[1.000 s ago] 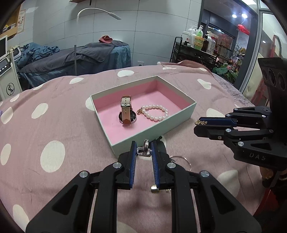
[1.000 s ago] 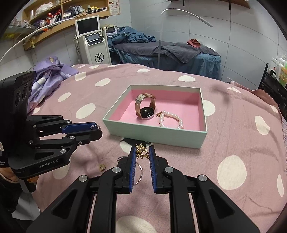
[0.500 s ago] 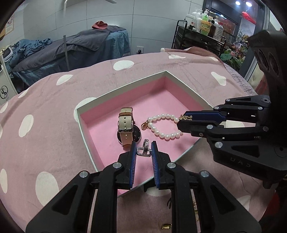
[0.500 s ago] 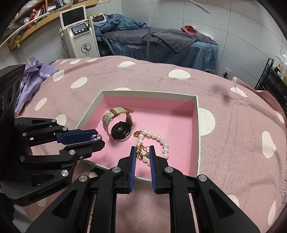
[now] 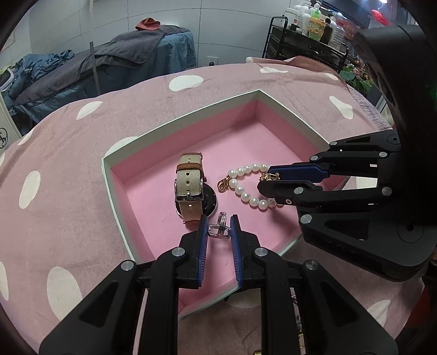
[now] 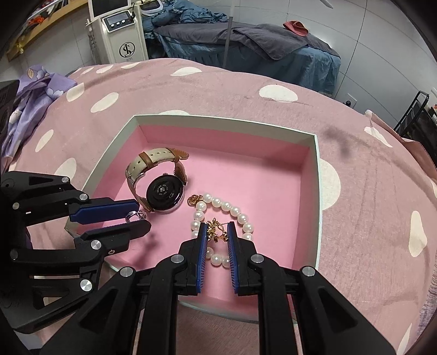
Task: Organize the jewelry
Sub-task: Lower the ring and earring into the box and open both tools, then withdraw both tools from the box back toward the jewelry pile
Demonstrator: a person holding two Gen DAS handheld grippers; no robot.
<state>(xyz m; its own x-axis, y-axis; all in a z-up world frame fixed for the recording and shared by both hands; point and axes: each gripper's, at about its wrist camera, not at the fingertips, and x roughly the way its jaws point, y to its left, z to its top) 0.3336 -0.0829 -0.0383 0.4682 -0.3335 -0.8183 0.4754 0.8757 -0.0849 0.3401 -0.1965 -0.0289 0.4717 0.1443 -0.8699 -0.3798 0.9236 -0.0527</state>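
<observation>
Hovering over the pink box (image 5: pixel 262 94) now rather than the spotted cloth, my left gripper (image 5: pixel 218 228) pinches a silver ring (image 5: pixel 220 228) and my right gripper (image 6: pixel 216 234) a gold earring (image 6: pixel 215 232).

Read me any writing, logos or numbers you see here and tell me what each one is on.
"JS", a round monogram: front of the white machine.
Machine's display: too small to read.
Bottle labels on the black rack: blurred, unreadable.
Back of the watch: print too small to read.
</observation>
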